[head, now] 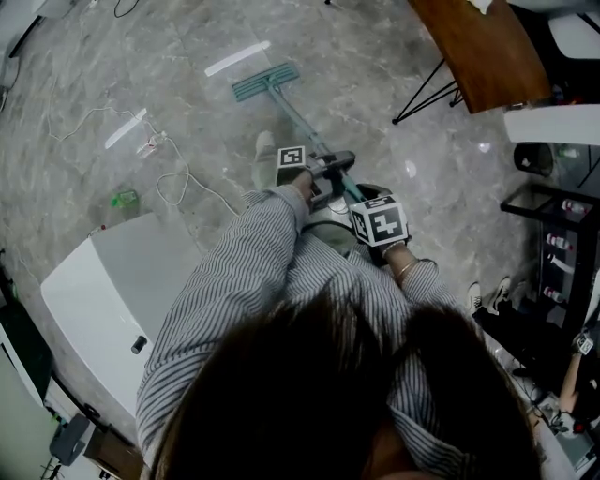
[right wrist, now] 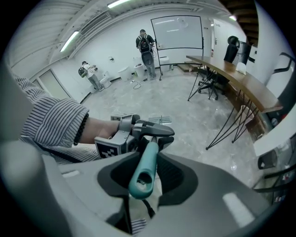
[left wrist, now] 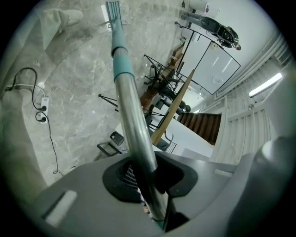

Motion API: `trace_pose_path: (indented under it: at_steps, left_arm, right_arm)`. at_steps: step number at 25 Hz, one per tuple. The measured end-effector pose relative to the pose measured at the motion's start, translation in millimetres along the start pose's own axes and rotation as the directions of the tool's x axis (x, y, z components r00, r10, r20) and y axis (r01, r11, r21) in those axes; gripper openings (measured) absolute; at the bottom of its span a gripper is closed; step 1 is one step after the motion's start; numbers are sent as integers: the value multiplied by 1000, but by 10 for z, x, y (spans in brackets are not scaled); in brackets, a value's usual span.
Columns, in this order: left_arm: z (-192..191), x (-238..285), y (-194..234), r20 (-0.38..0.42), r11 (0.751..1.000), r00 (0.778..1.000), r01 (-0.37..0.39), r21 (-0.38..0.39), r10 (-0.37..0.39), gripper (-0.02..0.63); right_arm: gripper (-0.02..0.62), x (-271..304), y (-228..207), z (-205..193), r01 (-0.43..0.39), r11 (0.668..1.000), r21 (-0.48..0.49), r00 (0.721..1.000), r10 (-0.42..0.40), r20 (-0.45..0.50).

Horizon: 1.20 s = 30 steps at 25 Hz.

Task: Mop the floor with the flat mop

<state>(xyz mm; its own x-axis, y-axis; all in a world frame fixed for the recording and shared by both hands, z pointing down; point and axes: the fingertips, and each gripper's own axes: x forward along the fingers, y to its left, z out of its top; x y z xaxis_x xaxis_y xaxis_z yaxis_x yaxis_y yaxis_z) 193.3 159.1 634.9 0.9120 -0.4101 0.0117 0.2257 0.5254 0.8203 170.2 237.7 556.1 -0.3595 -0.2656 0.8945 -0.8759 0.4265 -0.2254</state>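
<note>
The flat mop's teal head [head: 265, 82] lies on the grey marble floor ahead of me, and its pole [head: 302, 122] slants back to both grippers. My left gripper [head: 323, 176] is shut on the pole. In the left gripper view the metal pole [left wrist: 134, 125] runs out from between the jaws of the left gripper [left wrist: 148, 173] toward the mop head [left wrist: 113, 9]. Closer to my body, my right gripper [head: 370, 211] is shut on the teal handle end [right wrist: 149, 155], which sticks out through the jaws of the right gripper [right wrist: 144, 178]. The left gripper [right wrist: 138, 132] shows just ahead on the pole.
A white cabinet [head: 122, 300] stands at my left. A white cable with a power strip [head: 155, 145] and a green object [head: 124, 199] lie on the floor. A wooden table on black legs [head: 487, 47] and a black rack [head: 553, 244] stand at the right. Two people [right wrist: 147, 46] are far off.
</note>
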Motion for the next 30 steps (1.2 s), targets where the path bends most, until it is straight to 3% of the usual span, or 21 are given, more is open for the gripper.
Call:
trace_pose_path:
  at_steps: [3,7,14,20,25,30]
  left_arm:
    - [431,-50,-190,-15,999,999,-41,-13,41,69]
    - [1181,-185,-653,-31,998,998,-63,-19,63,66]
    - [2579,-463,-1834,7,1000,1000,4,-26,-4,74]
    - [3547,-634,-2655,-24,1000,1000,17,25,-17,107]
    - [4324,-714,-3193,89,995,992,81,55,-86,115]
    - [4954,-785,-3561,228,988,961,154,35,-157,118]
  right_arm:
    - [117,254,34,391,-10,1000,10,1000,10,-15]
    - [117,644,134,1201,2,999,35,1000,-2,-2]
    - [117,1275,358,2915,5,993,115,998,-11,56]
    - [117,1722,436,4152,5,995,98,996,-14,88]
    - [117,2047,411,4986,9,996,91,995,-18,103]
    - [117,2378,363,5600,-2,998,65,995,-4,99]
